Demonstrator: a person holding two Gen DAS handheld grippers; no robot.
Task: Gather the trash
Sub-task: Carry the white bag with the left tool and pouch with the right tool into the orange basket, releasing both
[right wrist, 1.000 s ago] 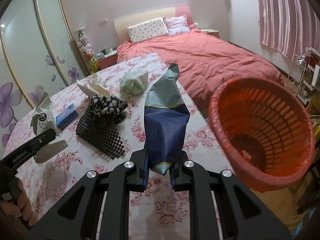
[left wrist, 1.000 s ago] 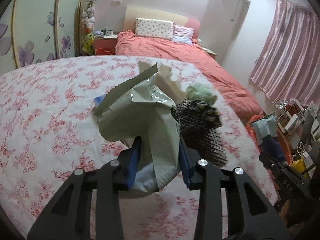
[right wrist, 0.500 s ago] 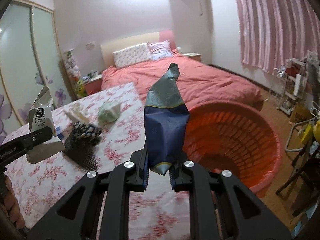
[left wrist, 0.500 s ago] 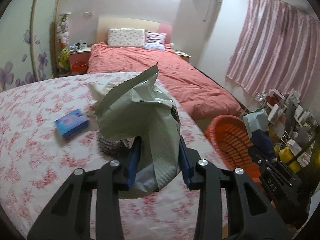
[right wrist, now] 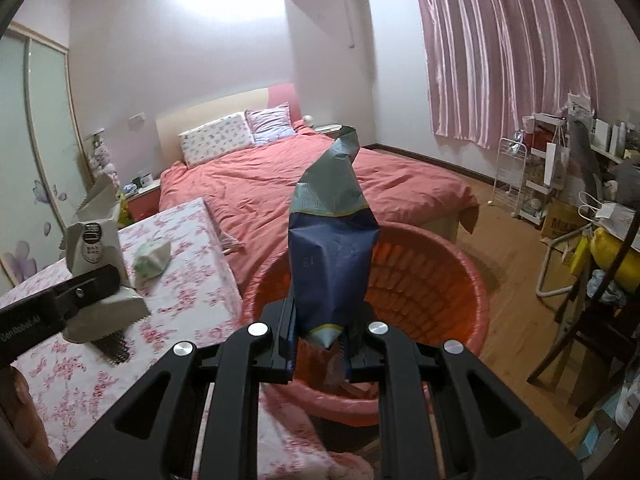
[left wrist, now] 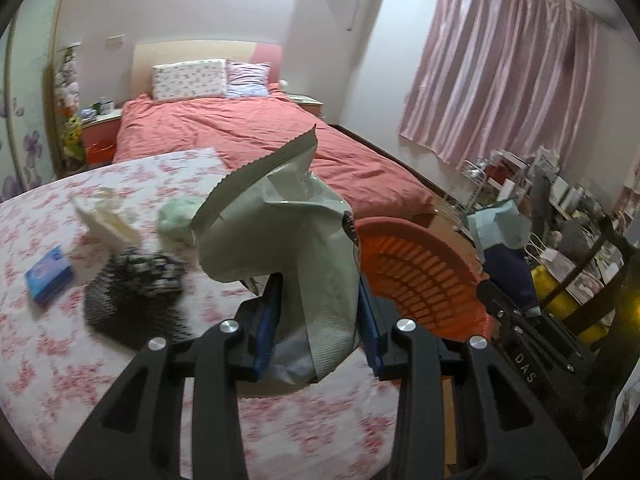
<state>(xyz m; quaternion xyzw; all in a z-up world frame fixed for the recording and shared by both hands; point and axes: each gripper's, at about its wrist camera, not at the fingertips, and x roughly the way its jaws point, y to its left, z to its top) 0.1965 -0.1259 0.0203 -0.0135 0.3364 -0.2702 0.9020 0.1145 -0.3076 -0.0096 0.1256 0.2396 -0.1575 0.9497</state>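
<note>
Two wrappers, grey bag [left wrist: 304,248] and blue packet [right wrist: 332,256], pinched upright between jaws.

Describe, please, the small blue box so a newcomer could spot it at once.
Start at the table with the pink floral cloth. Left of the black mesh holder lies the small blue box, flat and alone. It is the only blue, hard-edged thing on that cloth.

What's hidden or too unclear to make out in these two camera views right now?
- Orange basket contents: right wrist view, blocked by the dark blue wrapper and the right hand-held gripper.
- Basket's near side: left wrist view, covered by the grey-white bag.
- Black mesh item: left wrist view, motion-blurred.
- Print on the blue box: too small.
</note>
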